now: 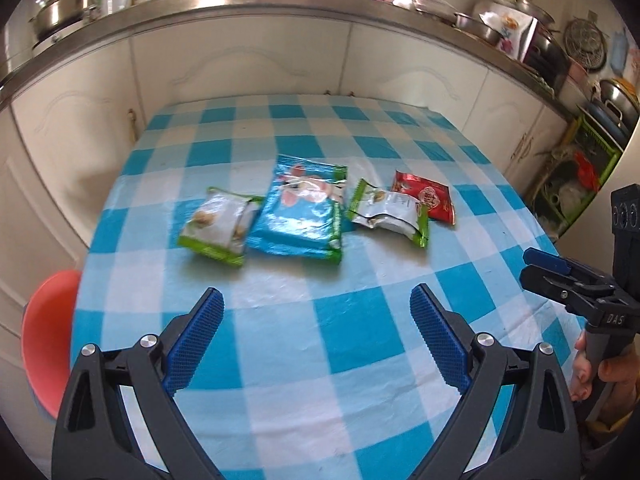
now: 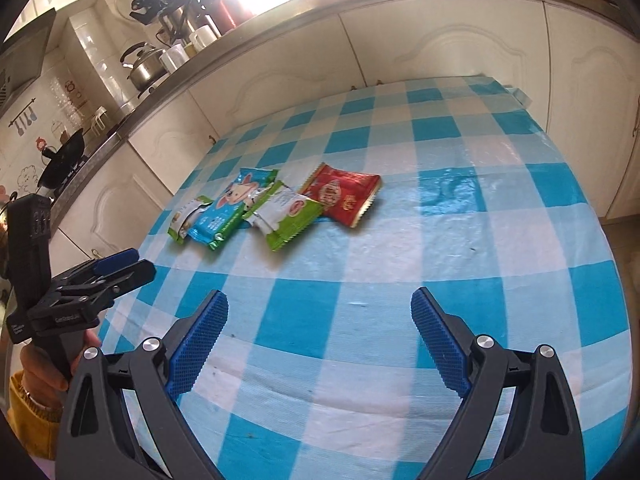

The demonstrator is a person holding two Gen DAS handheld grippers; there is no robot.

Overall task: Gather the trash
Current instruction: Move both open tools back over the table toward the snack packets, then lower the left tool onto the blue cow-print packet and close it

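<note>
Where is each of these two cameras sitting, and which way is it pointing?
Left wrist: on the left gripper, looking across the checked table at four wrappers; the right gripper and its hand show at right.
Right wrist: on the right gripper, facing the same table from the other side; the left gripper shows at left.
Both share the red wrapper, the blue wrapper and the cabinets.

At the right edge of the left wrist view, the letters "DAS" stand in pale print on the right gripper [image 1: 544, 268]; the wrapper print is unreadable.
</note>
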